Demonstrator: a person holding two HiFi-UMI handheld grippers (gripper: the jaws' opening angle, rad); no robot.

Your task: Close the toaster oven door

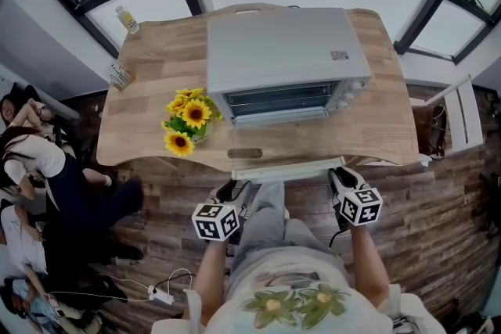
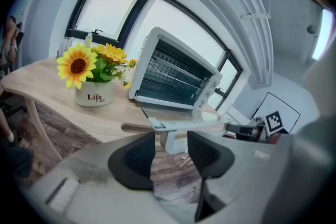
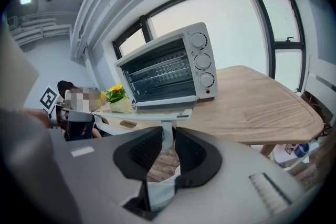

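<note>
A silver toaster oven (image 1: pixel 282 51) stands at the back of the wooden table (image 1: pixel 383 113). Its glass door (image 2: pixel 176 112) lies open and flat toward me, and the white handle bar (image 1: pixel 286 168) hangs over the table's front edge. My left gripper (image 1: pixel 235 188) is at the bar's left end. In the left gripper view its jaws stand open around the handle's left post (image 2: pixel 169 140), with a gap beside it. My right gripper (image 1: pixel 339 173) is at the bar's right end. Its pads (image 3: pixel 185 145) close on the right post (image 3: pixel 167 134).
A white pot of sunflowers (image 1: pixel 186 121) sits on the table to the left of the oven. A small bottle (image 1: pixel 127 19) and a box (image 1: pixel 119 74) are at the far left corner. People (image 1: pixel 31 160) sit on the floor at left. A white frame (image 1: pixel 462 117) stands at right.
</note>
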